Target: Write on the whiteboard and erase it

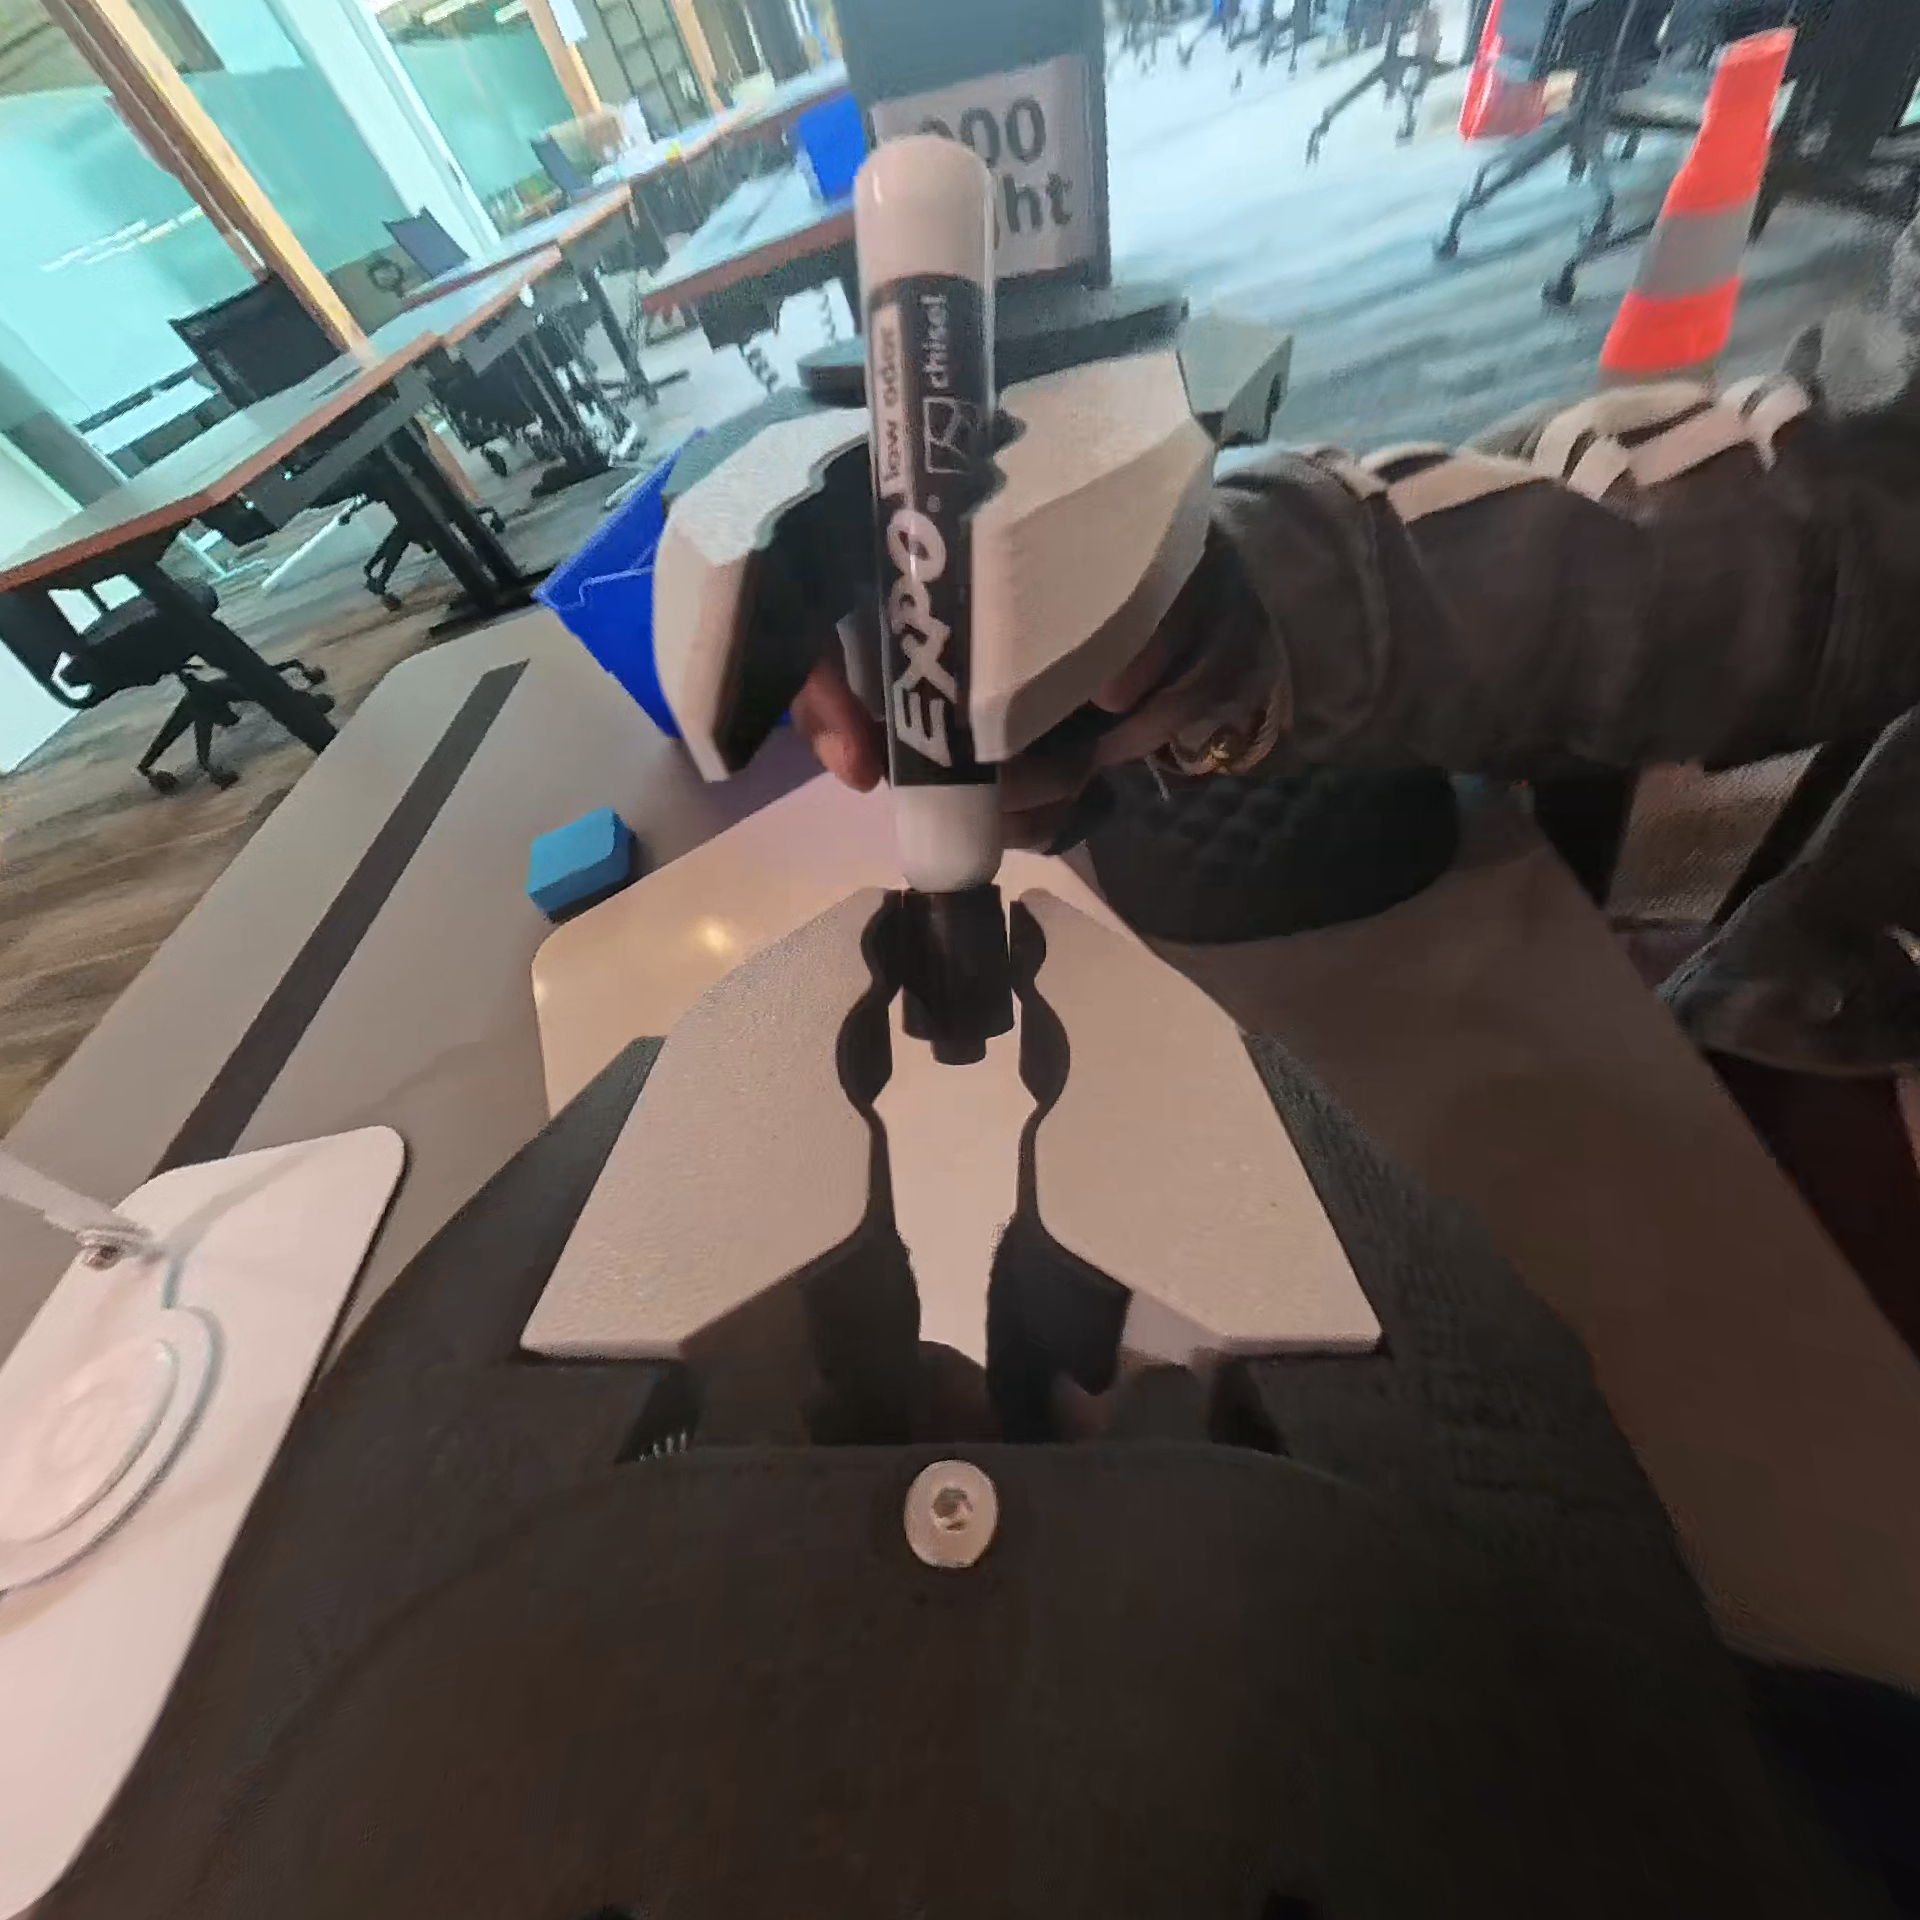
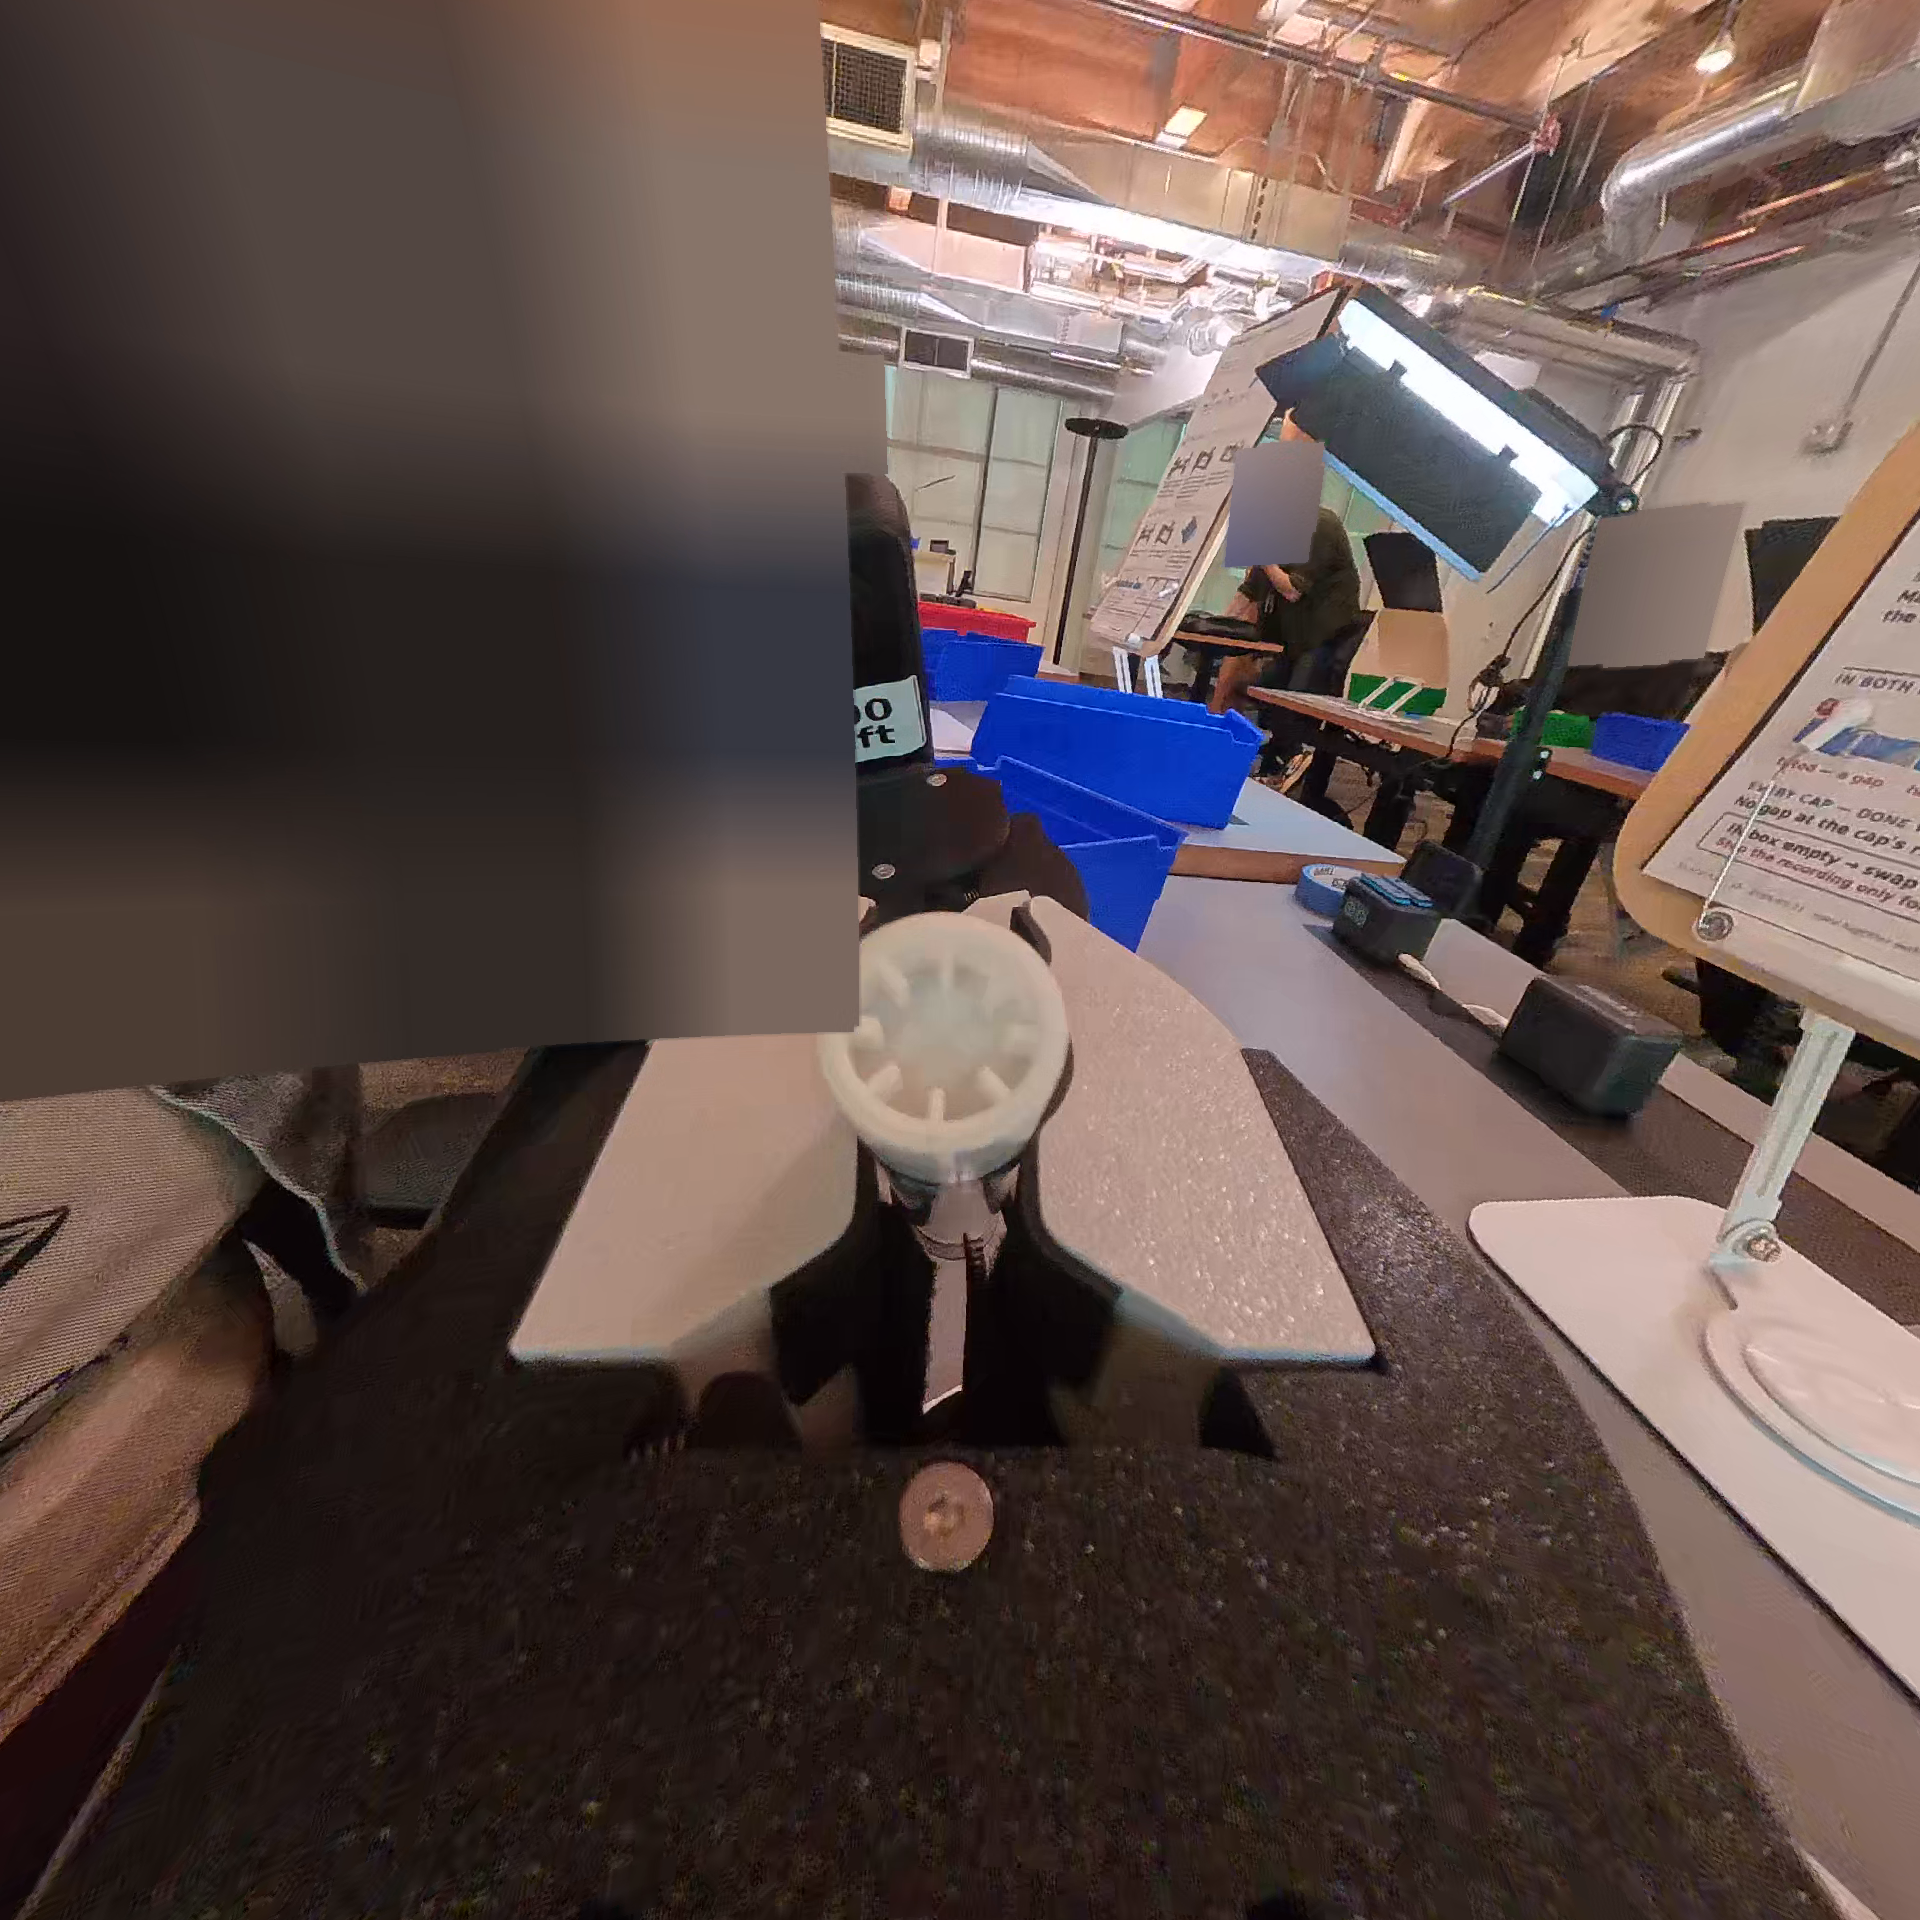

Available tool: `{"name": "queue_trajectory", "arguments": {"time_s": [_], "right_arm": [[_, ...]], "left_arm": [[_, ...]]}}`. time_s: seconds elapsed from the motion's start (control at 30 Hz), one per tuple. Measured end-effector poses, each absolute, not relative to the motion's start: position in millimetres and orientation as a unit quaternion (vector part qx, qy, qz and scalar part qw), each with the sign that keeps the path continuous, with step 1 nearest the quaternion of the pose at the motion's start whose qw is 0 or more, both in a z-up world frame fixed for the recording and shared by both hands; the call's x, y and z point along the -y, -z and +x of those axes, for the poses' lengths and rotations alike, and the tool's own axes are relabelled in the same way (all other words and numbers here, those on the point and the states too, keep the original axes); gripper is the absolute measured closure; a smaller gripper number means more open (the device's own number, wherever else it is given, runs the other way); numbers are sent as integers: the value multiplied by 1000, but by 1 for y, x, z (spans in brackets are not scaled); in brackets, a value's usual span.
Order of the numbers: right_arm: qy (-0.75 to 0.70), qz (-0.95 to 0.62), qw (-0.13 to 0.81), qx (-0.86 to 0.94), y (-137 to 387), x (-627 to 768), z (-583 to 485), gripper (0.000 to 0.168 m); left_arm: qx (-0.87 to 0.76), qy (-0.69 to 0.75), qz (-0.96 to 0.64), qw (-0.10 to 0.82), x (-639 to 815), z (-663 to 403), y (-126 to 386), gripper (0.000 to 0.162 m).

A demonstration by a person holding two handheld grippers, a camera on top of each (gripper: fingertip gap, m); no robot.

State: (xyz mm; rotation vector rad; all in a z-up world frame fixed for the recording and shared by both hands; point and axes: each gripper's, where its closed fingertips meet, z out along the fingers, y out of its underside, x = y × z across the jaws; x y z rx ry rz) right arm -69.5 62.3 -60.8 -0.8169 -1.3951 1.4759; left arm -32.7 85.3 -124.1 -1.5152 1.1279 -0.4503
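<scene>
Over the small whiteboard (image 1: 623,997) on the grey table (image 1: 1455,1091), you've got the marker (image 1: 930,520) stood nearly upright, held by both tools at once. Your right gripper (image 1: 935,582) is clamped around the labelled barrel about halfway up, and your left gripper (image 1: 954,977) has its fingertips pinched on the black cap (image 1: 956,987) at the bottom end. Can't tell from either camera whether the cap is still seated or already loose, since the fingers cover the joint.

From the right wrist camera you're staring straight down the white butt end of the marker (image 2: 943,1049), so the barrel and the board are basically hidden behind it. The left gripper's black body (image 2: 935,810) peeks out just past it, mostly cut off by a big blurred patch filling the upper left.

The blue eraser (image 1: 582,862) sits on the table just off the board's far left corner, untouched. Most of the board is covered by your left gripper's fingers, so I can't make out if there's any writing on it. A sign stand's white base (image 1: 197,1330) is cropped at the lower left.
</scene>
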Motion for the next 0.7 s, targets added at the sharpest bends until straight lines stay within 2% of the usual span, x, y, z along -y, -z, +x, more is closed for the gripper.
{"name": "queue_trajectory", "arguments": {"time_s": [0.23,0.37,0.5,0.7], "right_arm": [[-549,-410,426,590,98,-75,-72,142],[-524,-418,423,610,109,-74,-71,147],[-510,-413,455,602,105,-72,-68,150],[-491,-373,496,612,82,-50,-56,150]], "left_arm": [[-487,160,-683,521,-87,-49,136,143],[-511,143,-689,494,-84,-50,145,142],[-490,179,-681,513,-83,-49,139,143],[-491,289,-674,471,-59,-42,126,142]]}}
